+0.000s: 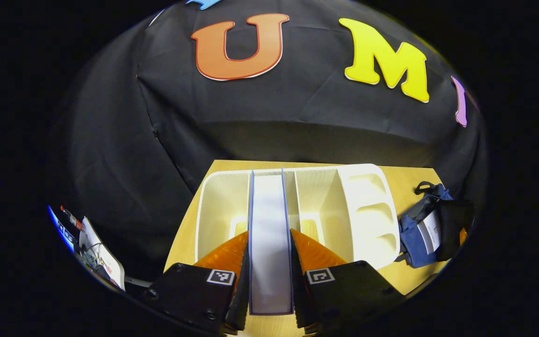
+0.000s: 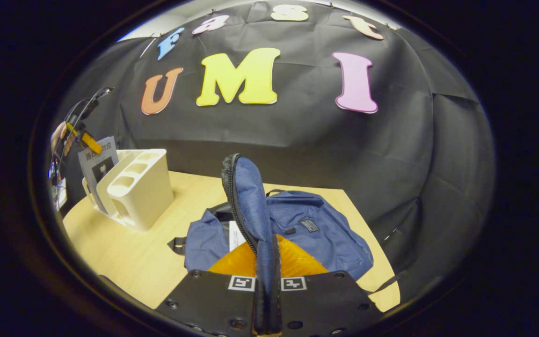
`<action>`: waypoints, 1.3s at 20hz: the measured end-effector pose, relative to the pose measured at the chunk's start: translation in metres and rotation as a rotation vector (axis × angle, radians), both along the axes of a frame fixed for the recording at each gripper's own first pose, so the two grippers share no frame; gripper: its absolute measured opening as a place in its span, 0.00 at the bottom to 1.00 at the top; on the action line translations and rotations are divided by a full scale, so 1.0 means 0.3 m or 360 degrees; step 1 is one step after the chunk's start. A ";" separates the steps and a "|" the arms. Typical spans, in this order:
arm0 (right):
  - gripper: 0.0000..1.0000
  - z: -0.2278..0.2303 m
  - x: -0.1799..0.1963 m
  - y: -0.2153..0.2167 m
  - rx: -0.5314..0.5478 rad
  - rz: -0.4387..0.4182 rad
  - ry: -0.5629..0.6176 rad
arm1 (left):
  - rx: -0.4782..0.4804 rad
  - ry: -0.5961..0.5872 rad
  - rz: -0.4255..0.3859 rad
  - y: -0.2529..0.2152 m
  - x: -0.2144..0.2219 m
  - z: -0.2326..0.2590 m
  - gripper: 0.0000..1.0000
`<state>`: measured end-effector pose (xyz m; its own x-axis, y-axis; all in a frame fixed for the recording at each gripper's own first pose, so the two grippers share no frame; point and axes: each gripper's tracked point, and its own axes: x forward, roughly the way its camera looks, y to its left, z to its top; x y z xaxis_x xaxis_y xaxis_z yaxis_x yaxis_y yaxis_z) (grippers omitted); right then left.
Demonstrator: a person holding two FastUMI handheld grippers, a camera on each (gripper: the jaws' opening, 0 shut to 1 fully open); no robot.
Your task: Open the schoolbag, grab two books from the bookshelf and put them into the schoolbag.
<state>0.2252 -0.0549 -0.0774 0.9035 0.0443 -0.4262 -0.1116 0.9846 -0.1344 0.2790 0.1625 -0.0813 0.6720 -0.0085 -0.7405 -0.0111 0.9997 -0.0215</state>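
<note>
Clearly the book-fetching step is under way, with the bag already opened. On the pale wooden table [image 2: 110, 243] the soft blue fabric schoolbag [image 2: 316, 234] is lying toward the right-hand edge, its zipped flap [image 2: 246, 201] being held up so the mouth is gaping; a white sheet is showing inside, though whether that is a first book I cannot tell. Near the table's far left corner the cream plastic bookshelf with upright dividers [image 1: 367, 210] is standing, well apart from the bag. The left gripper [image 1: 269, 281] is reaching over it, its orange fingers [image 1: 225, 255] pressing on both blue covers of the thin white-paged book [image 1: 269, 224] that is standing in a middle slot. The right gripper [image 2: 268, 281] is pinching the flap, fingers drawn together on the fabric with the zip edge running up between them. Next, I judge, the book needs lifting straight up clear of the dividers, then carrying across to the bag's opening while the flap is kept raised.
</note>
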 end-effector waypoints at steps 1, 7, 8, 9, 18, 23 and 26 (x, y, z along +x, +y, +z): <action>0.06 -0.001 -0.004 -0.001 -0.0002 0.0001 0.0000 | -0.0020 -0.0009 -0.0008 0.000 -0.029 0.019 0.41; 0.06 -0.015 -0.026 -0.001 0.0015 -0.0005 0.0006 | -0.0012 -0.0081 -0.0060 0.004 -0.222 0.104 0.42; 0.06 -0.020 -0.022 0.001 0.0018 -0.0007 0.0012 | -0.0014 -0.0090 -0.0063 0.006 -0.257 0.112 0.41; 0.06 -0.025 -0.026 0.003 0.0022 -0.0006 0.0017 | -0.0025 -0.0093 -0.0066 0.003 -0.292 0.113 0.42; 0.05 -0.040 -0.021 0.060 -0.0003 0.0039 0.0028 | -0.0244 -0.0108 -0.0042 -0.021 -0.547 0.064 0.41; 0.05 -0.048 -0.018 0.056 0.0000 0.0031 0.0038 | -0.0439 -0.0134 -0.0020 -0.074 -0.616 0.058 0.41; 0.05 -0.054 -0.015 0.064 0.0002 0.0035 0.0051 | -0.0562 -0.0082 -0.0097 -0.180 -0.648 0.032 0.41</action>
<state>0.2206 -0.0358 -0.0937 0.8882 0.0643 -0.4549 -0.1373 0.9821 -0.1292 0.0847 0.1086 -0.0718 0.6989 -0.2990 -0.6497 0.0584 0.9293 -0.3647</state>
